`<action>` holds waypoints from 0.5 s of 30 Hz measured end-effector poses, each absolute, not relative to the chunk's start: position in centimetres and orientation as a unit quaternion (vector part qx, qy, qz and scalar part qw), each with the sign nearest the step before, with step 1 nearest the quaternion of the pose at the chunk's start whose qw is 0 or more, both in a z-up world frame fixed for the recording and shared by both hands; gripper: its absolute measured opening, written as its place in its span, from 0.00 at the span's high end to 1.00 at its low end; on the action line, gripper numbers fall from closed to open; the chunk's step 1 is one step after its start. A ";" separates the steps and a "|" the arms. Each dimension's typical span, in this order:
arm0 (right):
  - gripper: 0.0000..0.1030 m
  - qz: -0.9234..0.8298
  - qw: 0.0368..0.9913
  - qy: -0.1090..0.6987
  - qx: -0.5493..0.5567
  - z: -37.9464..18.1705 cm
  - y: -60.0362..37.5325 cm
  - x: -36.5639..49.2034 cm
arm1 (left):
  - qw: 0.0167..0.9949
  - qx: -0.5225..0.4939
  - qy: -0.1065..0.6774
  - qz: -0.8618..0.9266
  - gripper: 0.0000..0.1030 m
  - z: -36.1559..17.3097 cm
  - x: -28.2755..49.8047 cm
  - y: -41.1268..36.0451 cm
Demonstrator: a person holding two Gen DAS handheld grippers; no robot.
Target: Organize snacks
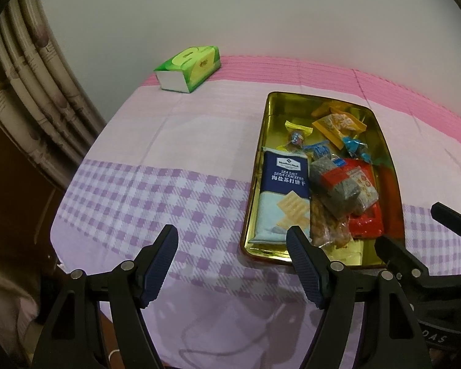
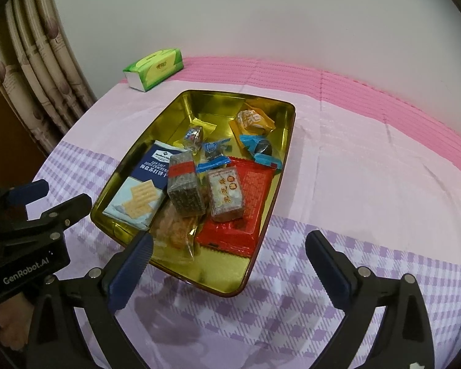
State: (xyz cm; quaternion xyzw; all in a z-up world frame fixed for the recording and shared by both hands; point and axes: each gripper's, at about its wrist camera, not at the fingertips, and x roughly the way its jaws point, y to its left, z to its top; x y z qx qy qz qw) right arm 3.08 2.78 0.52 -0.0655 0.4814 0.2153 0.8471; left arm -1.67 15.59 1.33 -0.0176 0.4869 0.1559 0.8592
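From the left wrist, the left gripper (image 1: 232,259) hangs with jaws wide and empty beside the tin (image 1: 262,166) of snacks (image 1: 329,181) on the table, while from the right wrist the right gripper (image 2: 230,259), jaws spread widest and empty, should clear the near rim before withdrawing.

This looks like a room in someone's home, likely a bedroom. A soft cotton sheet (image 2: 353,160) in pink bands and lilac gingham covers the surface, pushed against a plain pale wall (image 2: 261,15). Patterned curtains (image 2: 46,70) hang in folds at the far left. A green tissue pack (image 2: 153,67) lies near the wall, and a gold tin (image 2: 156,117) holds wrapped snacks.
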 end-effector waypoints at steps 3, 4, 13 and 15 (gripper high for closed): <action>0.04 0.216 0.846 0.482 -0.071 0.4 2.9 3.0 | 0.859 -0.017 0.487 0.155 0.29 1.3 -1.7 15.5; 0.04 0.217 0.846 0.482 -0.072 0.4 2.9 2.9 | 0.859 -0.017 0.487 0.155 0.29 1.3 -1.7 15.5; 0.04 0.221 0.840 0.488 -0.081 -0.1 3.3 2.8 | 0.859 -0.018 0.488 0.156 0.29 1.2 -1.7 15.5; 0.04 0.222 0.839 0.490 -0.082 -0.2 3.4 2.8 | 0.859 -0.017 0.488 0.155 0.29 1.2 -1.8 15.5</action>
